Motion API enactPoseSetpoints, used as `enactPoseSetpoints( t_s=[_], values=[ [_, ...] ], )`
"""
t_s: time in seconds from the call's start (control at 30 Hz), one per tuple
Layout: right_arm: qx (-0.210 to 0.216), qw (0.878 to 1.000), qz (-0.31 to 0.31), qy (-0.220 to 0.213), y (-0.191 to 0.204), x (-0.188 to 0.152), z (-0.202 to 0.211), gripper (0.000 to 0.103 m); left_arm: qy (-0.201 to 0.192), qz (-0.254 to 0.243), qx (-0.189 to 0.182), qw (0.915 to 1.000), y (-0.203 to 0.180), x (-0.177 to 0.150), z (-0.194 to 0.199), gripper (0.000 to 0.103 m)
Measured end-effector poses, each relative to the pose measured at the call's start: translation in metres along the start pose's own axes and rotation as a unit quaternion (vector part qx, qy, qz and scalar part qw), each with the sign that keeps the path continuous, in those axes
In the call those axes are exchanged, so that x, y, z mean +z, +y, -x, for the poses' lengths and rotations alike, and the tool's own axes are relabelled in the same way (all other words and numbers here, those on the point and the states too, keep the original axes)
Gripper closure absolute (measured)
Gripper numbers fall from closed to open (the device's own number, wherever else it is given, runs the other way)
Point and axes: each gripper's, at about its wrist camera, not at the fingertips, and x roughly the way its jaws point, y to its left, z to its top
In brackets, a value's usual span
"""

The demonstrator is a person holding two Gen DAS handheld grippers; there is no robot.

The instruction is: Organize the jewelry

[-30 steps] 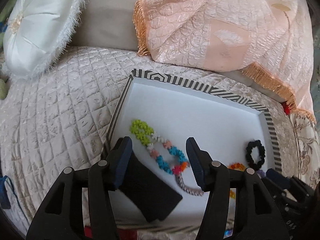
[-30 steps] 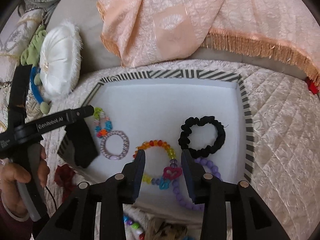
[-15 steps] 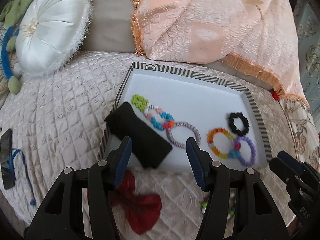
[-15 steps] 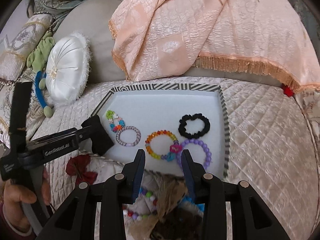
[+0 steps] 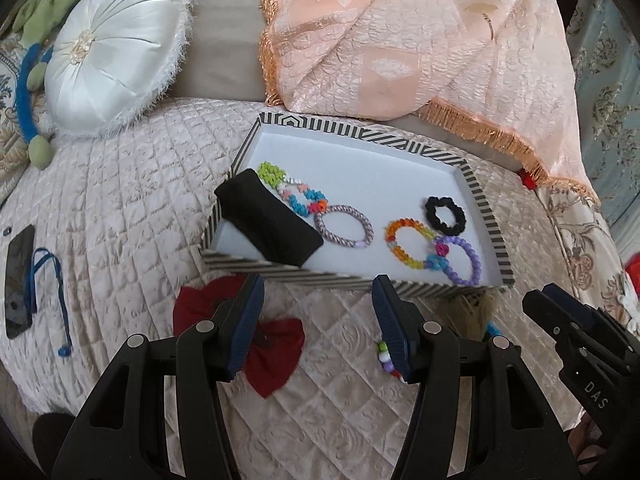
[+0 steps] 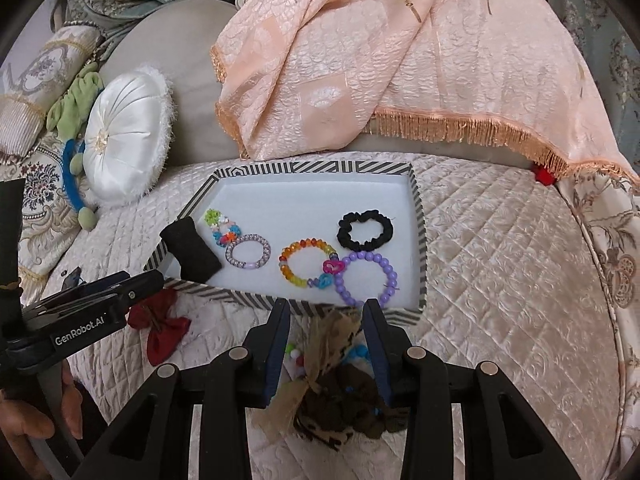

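Note:
A striped-rimmed white tray [image 5: 352, 128] [image 6: 316, 169] lies on the quilted bed. In it are a black pad [image 5: 269, 219] [image 6: 192, 251], a bright flower-bead bracelet [image 5: 294, 193], a lilac bracelet [image 5: 344, 225] [image 6: 248, 251], a rainbow bracelet [image 5: 408, 242] [image 6: 306, 262], a purple bead bracelet [image 5: 460, 256] [image 6: 366, 278] and a black scrunchie [image 5: 445, 212] [image 6: 365, 230]. My left gripper [image 5: 318, 322] is open and empty above a red bow [image 5: 264, 332] [image 6: 162, 330]. My right gripper [image 6: 326, 344] is open over a brown-beige hair tie [image 6: 332, 384] and a colourful bead string [image 5: 386, 356].
A white round cushion [image 5: 114, 44] [image 6: 128, 140] and a peach fringed cloth [image 5: 420, 36] [image 6: 400, 60] lie behind the tray. A phone with a blue cord [image 5: 20, 280] lies on the quilt at the left. A green and blue soft toy [image 6: 76, 120] is beside the cushion.
Both grippers have drawn back from the tray toward the near side of the bed. The red bow, bead string and hair tie came into view. Both stay open.

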Motion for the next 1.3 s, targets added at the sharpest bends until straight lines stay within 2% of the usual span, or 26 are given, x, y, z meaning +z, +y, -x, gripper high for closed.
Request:
enactPoseSetpoints(
  t_s=[0.57, 1.3],
  values=[
    [-0.013, 1.000, -0.003, -0.006, -0.011, -0.019, 0.026, 0.066, -0.012, -0.020, 0.002, 0.9997, -0.016, -0.026, 0.026, 0.047],
    [-0.017, 1.000, -0.009, 0.002, -0.023, -0.034, 0.035, 0.063, -0.015, -0.034, 0.013, 0.9992, -0.024, -0.035, 0.031, 0.047]
  ],
)
